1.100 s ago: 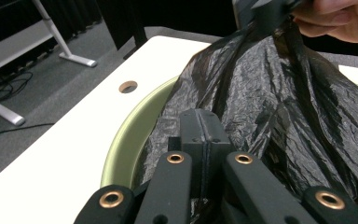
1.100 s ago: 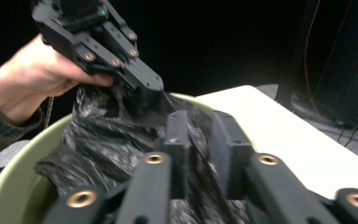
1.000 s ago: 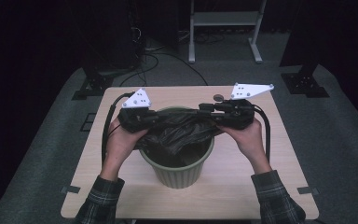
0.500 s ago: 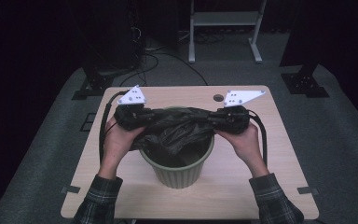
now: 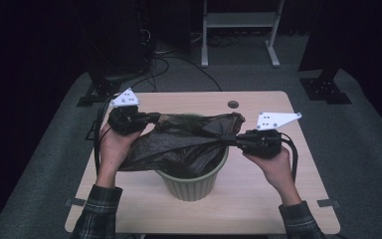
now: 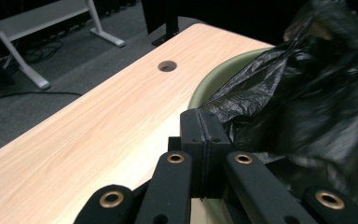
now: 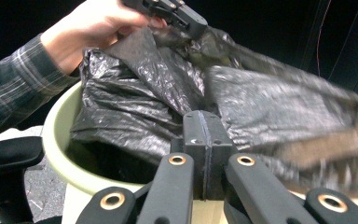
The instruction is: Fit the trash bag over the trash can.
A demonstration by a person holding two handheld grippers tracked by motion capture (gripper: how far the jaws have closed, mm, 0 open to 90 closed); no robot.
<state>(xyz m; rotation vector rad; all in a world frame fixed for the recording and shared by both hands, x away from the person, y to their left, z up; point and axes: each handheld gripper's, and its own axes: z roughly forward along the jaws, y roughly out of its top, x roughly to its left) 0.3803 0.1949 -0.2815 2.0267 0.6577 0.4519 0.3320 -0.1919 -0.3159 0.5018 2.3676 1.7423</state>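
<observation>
Bag (image 5: 179, 144) of black plastic, stretched wide over a green bin (image 5: 194, 181) near the middle of a pale wooden table (image 5: 258, 199) — lower folds hanging down inside the bin's rim. Left gripper (image 5: 151, 118) at about ten o'clock of the bin, jaws together and clamped on the bag's edge, seen up close in the left gripper view (image 6: 205, 135) with the plastic bunched at three o'clock of the pads. Right gripper (image 5: 231, 140) at about two o'clock of the bin, jaws just closed tight — likewise pinching a gathered edge of the bag (image 7: 261, 102), film pulled taut between the two. Round cable hole (image 5: 233, 104) at twelve o'clock on the tabletop, well apart from the bin.
</observation>
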